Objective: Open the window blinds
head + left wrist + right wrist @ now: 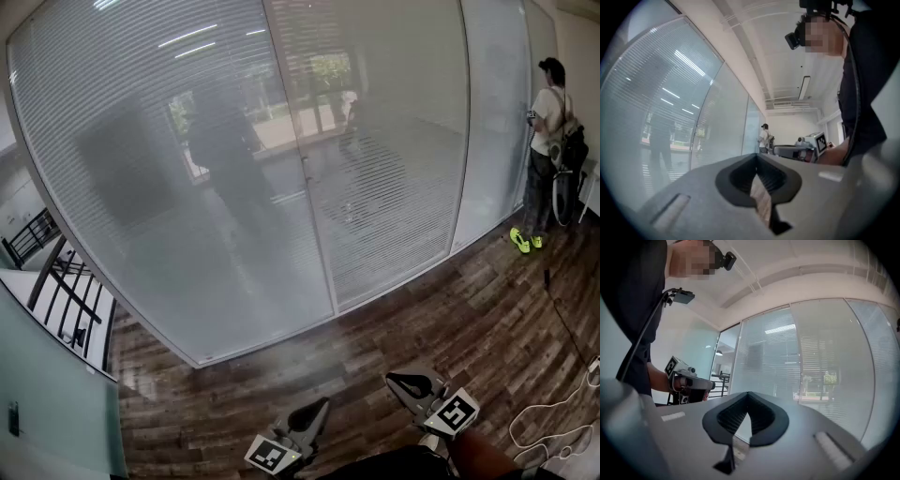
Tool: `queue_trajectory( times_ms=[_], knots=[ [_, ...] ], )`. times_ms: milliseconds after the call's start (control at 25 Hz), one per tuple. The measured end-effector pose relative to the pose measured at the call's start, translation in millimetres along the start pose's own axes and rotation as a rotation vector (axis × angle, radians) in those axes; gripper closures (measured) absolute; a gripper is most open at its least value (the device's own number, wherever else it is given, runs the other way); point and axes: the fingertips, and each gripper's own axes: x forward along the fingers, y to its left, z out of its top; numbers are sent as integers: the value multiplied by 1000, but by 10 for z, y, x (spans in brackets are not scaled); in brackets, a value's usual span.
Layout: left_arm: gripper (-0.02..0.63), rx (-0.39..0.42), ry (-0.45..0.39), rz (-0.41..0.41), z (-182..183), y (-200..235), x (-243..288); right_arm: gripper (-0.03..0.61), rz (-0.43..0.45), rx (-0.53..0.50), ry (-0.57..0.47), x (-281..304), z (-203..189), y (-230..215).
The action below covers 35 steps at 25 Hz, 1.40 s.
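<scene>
Left gripper (317,411) and right gripper (412,384), both closed and empty, before the blinds (187,197); person (548,141) far right, railing (58,281) left.

We've got dark wood planks underfoot, a floor (450,319) of mixed brown boards running from the bottom edge up to the pale bottom rail (272,337) of the glass wall, which sits right on it in a long curve. Over at the far right a person (548,131) stands on the boards close to the glass, bright yellow-green shoes (520,241) planted there. Nearer us on that side, a thin black cord (560,314) trails along the planks, and a white cable (544,417) lies in loose loops at the bottom right corner.
</scene>
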Motion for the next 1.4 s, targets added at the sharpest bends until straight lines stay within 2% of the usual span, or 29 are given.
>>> queue_trajectory(
  times_ms=[320,480,680,840,1400],
  knots=[
    [610,11,9,-12,-11,1,13,575,0,0,27,-4,-64,11],
    [610,18,13,-8,-26,23,16,574,-2,6,5,24,-36,15],
    [609,-42,-17,-23,6,26,5,574,-3,-19,9,71,-49,54],
    [609,15,12,-20,2,16,3,574,14,-24,9,112,-42,114],
    [611,38,22,-39,-28,-43,40,574,19,-15,23,105,-97,141]
  ],
)
